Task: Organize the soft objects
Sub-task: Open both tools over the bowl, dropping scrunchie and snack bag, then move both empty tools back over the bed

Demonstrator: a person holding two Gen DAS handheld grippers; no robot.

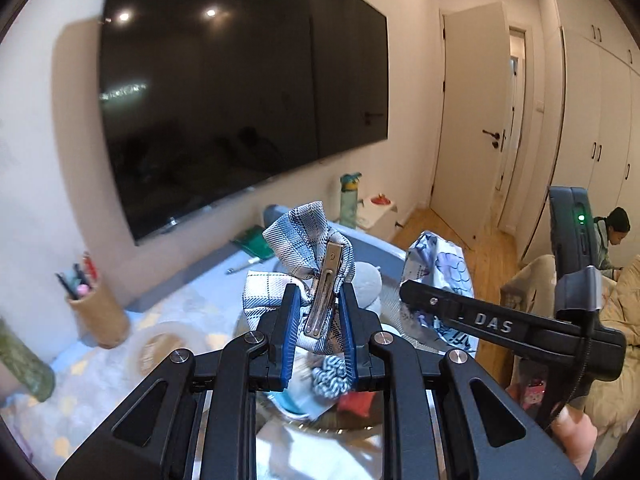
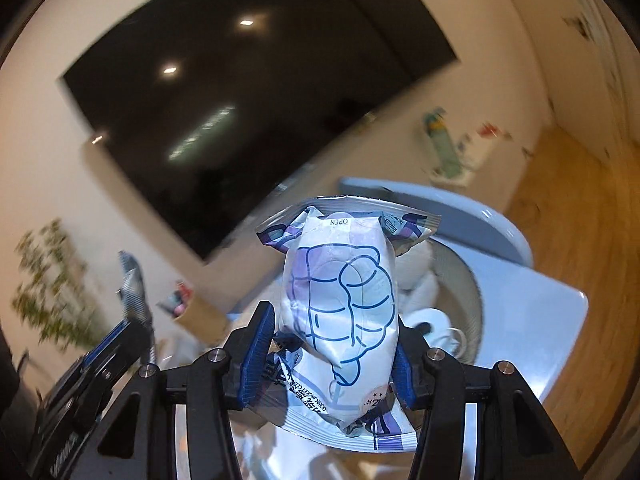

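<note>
My left gripper [image 1: 319, 308] is shut on a blue-and-white plaid fabric bow with a metal hair clip [image 1: 306, 256], held above a metal bowl [image 1: 390, 292]. A grey plush [image 1: 368, 284] and a striped fabric piece [image 1: 330, 376] lie in the bowl below. My right gripper [image 2: 334, 354] is shut on a white and purple soft wipes packet [image 2: 344, 300], also held above the metal bowl [image 2: 468, 284], which holds white soft items [image 2: 430, 320]. The packet also shows in the left wrist view [image 1: 444, 280], at the right gripper's fingers.
The bowl sits on a blue tray on a desk [image 1: 120, 360] below a wall TV [image 1: 240, 100]. A cardboard pen holder [image 1: 100, 312], a tape roll [image 1: 160, 344] and a green bottle [image 1: 349, 204] stand around. A person sits at far right [image 1: 614, 236].
</note>
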